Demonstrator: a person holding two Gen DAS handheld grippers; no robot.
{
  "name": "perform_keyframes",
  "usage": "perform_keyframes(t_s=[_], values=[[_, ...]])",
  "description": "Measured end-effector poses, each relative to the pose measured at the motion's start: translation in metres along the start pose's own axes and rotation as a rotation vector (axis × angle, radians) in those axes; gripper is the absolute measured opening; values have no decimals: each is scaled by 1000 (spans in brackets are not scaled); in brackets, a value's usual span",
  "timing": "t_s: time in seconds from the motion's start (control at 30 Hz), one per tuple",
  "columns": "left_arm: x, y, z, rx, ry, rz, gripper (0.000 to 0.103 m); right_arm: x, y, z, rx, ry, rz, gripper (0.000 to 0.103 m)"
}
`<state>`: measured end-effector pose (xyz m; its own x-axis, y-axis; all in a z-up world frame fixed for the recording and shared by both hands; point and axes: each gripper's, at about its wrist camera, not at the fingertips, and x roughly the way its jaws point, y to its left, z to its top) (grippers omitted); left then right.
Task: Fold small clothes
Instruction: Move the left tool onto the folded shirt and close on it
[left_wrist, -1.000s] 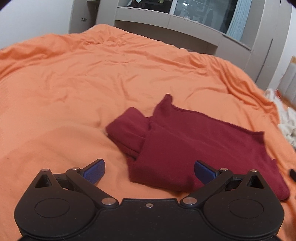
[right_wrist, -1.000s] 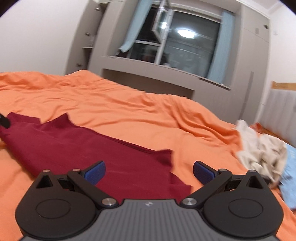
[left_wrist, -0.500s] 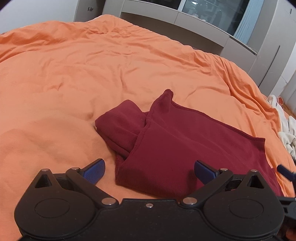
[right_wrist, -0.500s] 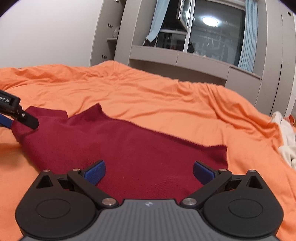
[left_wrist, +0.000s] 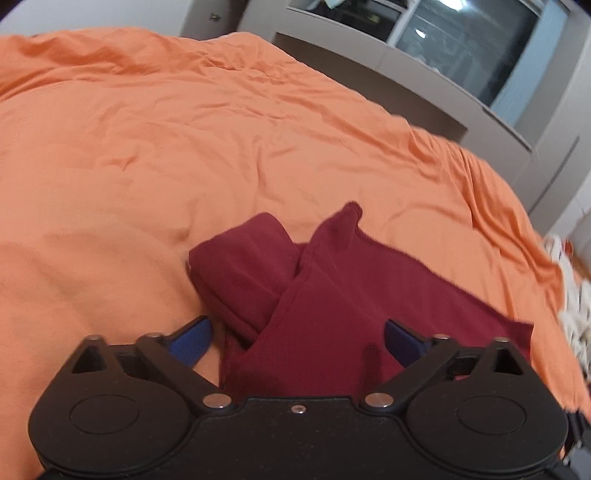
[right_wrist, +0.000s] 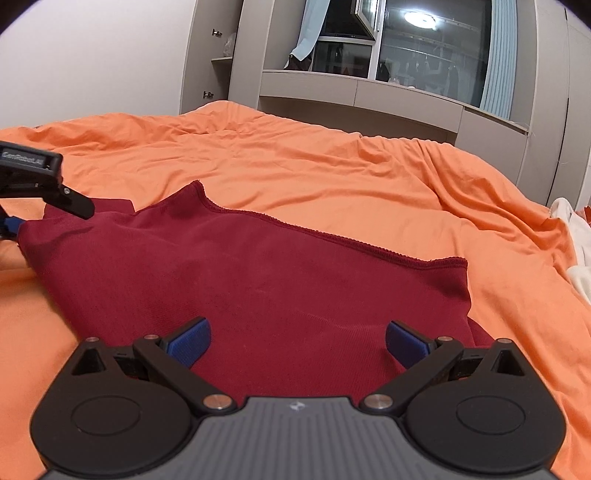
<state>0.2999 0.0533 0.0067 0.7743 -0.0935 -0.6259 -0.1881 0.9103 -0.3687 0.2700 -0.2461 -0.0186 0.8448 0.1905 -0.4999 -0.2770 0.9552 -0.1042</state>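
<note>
A dark red garment lies partly folded on the orange bedcover, one sleeve tucked under at its left. My left gripper is open and empty, low over the garment's near left edge. In the right wrist view the same garment spreads flat, hem towards the far side. My right gripper is open and empty over its near right part. The left gripper shows at the left edge of the right wrist view, over the garment's left end.
A pile of white clothes lies at the bed's right edge; it also shows in the left wrist view. Grey cabinets and a window stand beyond the far side of the bed.
Both grippers have moved in closer and lower over the garment. The left gripper now reaches further into the right wrist view. The garment has not moved.
</note>
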Motion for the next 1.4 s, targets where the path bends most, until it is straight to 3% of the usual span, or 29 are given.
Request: perform_keyframes(t_s=[0.17, 0.5, 0.9, 1.03, 1.13, 1.27, 1.37, 1.4], values=[[4, -2, 1, -15, -1, 26, 86, 2, -1, -2, 8, 13, 3, 103], [9, -10, -4, 60, 22, 40, 98, 4, -2, -5, 28, 24, 14, 103], [11, -15, -7, 117, 49, 44, 102, 5, -4, -9, 48, 16, 23, 103], [9, -19, -13, 146, 55, 10, 102, 5, -4, -10, 54, 15, 26, 103], [7, -14, -13, 113, 38, -12, 102, 6, -5, -10, 56, 15, 28, 103], [5, -5, -10, 33, 5, -2, 90, 6, -5, -10, 57, 14, 28, 103], [4, 0, -8, -3, -14, 18, 75, 6, -5, -10, 57, 14, 28, 103], [3, 1, -8, -14, -18, 19, 65, 6, -5, -10, 57, 14, 28, 103]])
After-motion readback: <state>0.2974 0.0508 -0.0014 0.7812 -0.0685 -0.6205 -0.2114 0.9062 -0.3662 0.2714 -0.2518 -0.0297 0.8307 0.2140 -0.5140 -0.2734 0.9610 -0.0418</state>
